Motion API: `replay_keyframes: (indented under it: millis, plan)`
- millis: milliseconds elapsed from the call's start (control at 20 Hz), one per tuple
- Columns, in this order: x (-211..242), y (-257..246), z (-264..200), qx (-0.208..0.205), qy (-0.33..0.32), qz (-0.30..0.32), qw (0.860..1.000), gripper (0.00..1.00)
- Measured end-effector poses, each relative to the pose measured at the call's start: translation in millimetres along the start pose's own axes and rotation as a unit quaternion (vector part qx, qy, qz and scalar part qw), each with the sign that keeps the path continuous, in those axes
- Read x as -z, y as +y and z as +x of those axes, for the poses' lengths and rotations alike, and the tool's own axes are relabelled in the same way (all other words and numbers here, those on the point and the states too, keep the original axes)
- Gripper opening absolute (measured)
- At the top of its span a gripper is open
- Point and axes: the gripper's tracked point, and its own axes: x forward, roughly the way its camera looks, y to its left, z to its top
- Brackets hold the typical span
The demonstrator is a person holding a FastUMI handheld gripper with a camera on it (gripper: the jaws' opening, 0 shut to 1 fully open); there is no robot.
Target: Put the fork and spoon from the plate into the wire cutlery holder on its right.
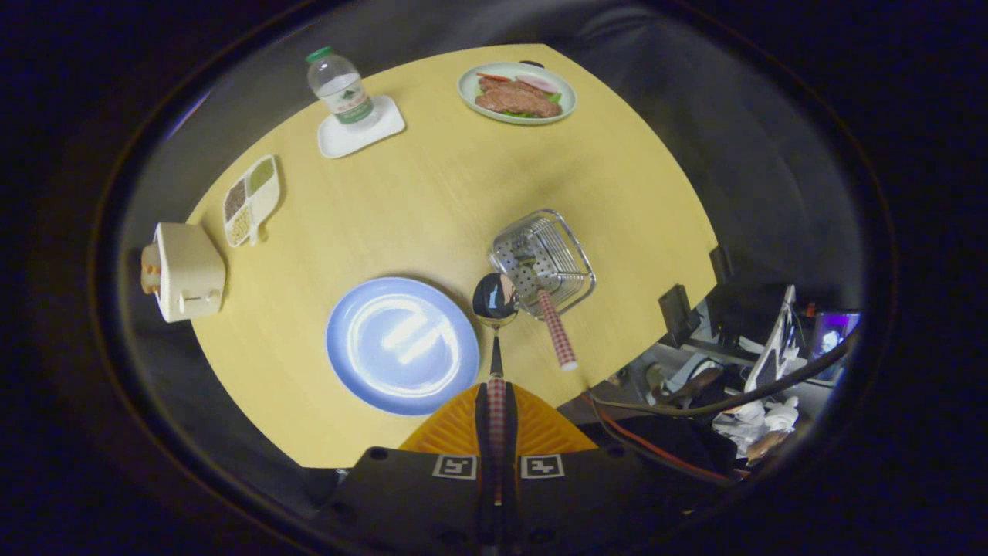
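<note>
While jaws grip spoon, its bowl sits btwn plate rim & wire holder.

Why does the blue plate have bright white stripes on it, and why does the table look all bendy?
In the gripper view, the stripes on the blue plate are glare from lights overhead; the held spoon shines too. The fisheye lens bends the table edges. The gripper is shut on the spoon.

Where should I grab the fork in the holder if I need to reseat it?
Take the fork by its checked handle end, which sticks out of the wire holder toward the tool. Come from the tool's side, after dropping the spoon it is shut on.
</note>
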Motion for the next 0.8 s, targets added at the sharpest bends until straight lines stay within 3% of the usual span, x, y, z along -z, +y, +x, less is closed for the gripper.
replay_keyframes:
  millis: [250,550,800]
  plan:
    - [-20,9,2,-0.040,0.027,0.035,0.998,0.06]
    - [-20,4,-13,-0.043,0.040,0.047,0.997,0.06]
    - [-31,-36,-17,0.003,0.033,0.053,0.998,0.06]
